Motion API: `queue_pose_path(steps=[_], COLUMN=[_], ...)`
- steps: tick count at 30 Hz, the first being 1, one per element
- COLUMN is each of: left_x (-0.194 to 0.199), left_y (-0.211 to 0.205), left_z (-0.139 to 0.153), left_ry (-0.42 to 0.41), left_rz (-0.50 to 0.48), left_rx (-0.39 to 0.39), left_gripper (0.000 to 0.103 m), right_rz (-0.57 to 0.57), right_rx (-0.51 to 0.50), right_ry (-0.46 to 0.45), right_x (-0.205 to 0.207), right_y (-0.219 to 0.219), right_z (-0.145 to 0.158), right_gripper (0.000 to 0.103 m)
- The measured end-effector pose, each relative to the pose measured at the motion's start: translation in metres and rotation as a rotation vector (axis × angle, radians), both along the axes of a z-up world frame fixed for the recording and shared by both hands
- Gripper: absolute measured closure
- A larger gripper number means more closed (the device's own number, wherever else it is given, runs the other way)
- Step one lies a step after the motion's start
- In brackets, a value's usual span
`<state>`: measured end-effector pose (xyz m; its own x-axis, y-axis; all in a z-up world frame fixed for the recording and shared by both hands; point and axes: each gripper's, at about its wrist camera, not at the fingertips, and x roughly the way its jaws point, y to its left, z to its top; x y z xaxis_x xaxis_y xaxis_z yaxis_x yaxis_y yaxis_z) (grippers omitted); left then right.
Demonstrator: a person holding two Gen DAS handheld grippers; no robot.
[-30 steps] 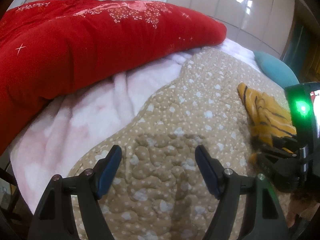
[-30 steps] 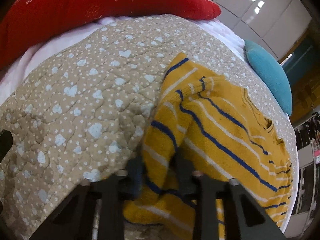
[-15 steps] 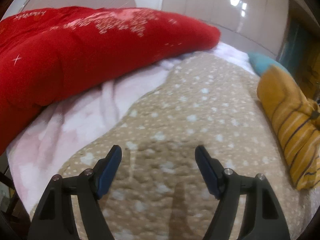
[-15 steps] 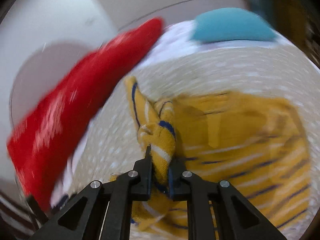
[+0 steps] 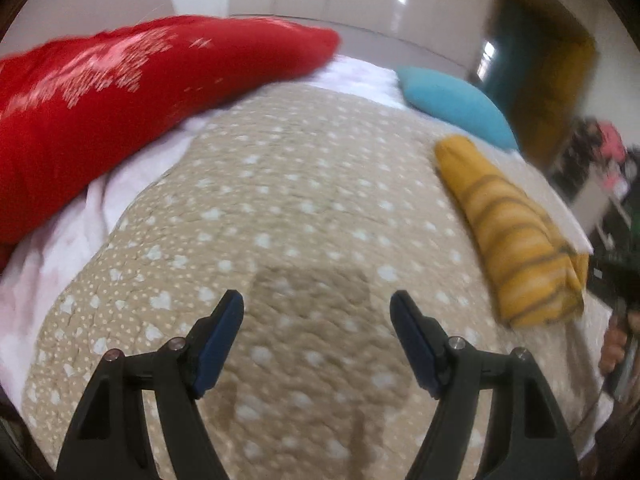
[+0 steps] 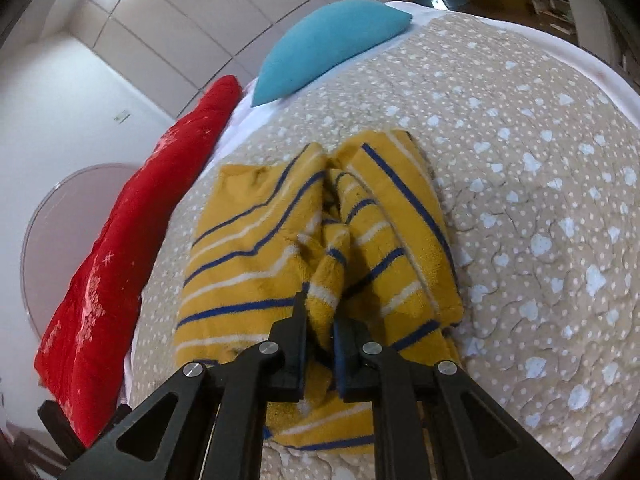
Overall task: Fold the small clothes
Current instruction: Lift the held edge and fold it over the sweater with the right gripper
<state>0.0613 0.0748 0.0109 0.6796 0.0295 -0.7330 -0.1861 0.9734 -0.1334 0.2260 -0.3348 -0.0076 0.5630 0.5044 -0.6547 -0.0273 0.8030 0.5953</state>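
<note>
Yellow striped knit garment (image 5: 516, 240), left wrist view: lies on the beige heart-print quilt (image 5: 280, 200) toward the quilt's right edge, well apart from the left gripper (image 5: 316, 340) and up-right of it. Long axis runs from the near right edge up toward the teal pillow (image 5: 456, 110) at the far corner. Left gripper jaws spread wide, nothing between them, only bare quilt below. Open quilt fills the middle; a red duvet (image 5: 120, 112) bounds the left side over pink bedding (image 5: 48, 264). Picture blurred; a hand (image 5: 614, 344) shows at the right border.

Right wrist view: the garment (image 6: 248, 248) sits directly ahead of and under the right gripper (image 6: 320, 320), partly folded, long axis pointing away toward the teal pillow (image 6: 332, 48). Jaws have just been closing and now pinch a bunched ridge of the knit between the pads. Right hand judged the working one; left is farther off. Bare quilt (image 6: 540, 200) lies to the right as far as its white edge, less to the left before the red duvet (image 6: 120, 260).
</note>
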Motion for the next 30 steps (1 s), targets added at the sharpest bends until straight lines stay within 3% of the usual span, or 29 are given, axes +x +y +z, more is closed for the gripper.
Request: queue_pose_path(steps=[5,7,11,12,14,15,20,23,26,29,30], left_x=[-0.002,0.0,0.01,0.014,0.019,0.023,0.036,0.057,0.087,0.12,0.127], left_y=[-0.02,-0.027,-0.05,-0.057,-0.07,-0.077,-0.105,-0.119,-0.128,-0.14,-0.142], left_z=[0.015,0.022,0.038,0.042,0.047,0.049,0.052,0.04,0.021,0.003,-0.001], left_ry=[0.036,0.037,0.039,0.038,0.042,0.05,0.052,0.068,0.123,0.18,0.185], left_rz=[-0.044,-0.051,-0.073,-0.083,-0.096,-0.108,-0.164,-0.193,-0.236,-0.318,-0.33], left_rx=[-0.007,-0.007,-0.005,-0.022,-0.045,-0.052,-0.019,-0.044,-0.146,-0.207,-0.208], left_gripper=[0.028,0.028,0.027,0.027,0.026,0.026,0.023,0.022,0.022,0.019,0.018], right_rz=[0.025,0.054,0.132,0.152,0.185,0.214,0.127,0.078,0.122,0.121,0.094], right_rx=[-0.009,-0.026,-0.039,-0.093,-0.149,-0.131,-0.03,-0.109,-0.158,-0.106,-0.09], right_ry=[-0.115,-0.159,-0.117,-0.066,-0.021,-0.015,-0.147,-0.1,-0.03,-0.103,-0.126], right_x=[-0.024,-0.023,-0.002,0.009,0.019,0.02,-0.01,-0.016,-0.014,-0.021,-0.022], right_y=[-0.011,-0.005,0.019,0.031,0.043,0.045,-0.003,-0.019,-0.015,-0.027,-0.034], right_z=[0.024,0.035,0.025,0.014,-0.001,-0.004,0.03,0.015,-0.011,0.0,0.006], right_gripper=[0.085,0.061,0.054,0.053,0.089,0.097,0.1,0.1,0.098,0.076,0.06])
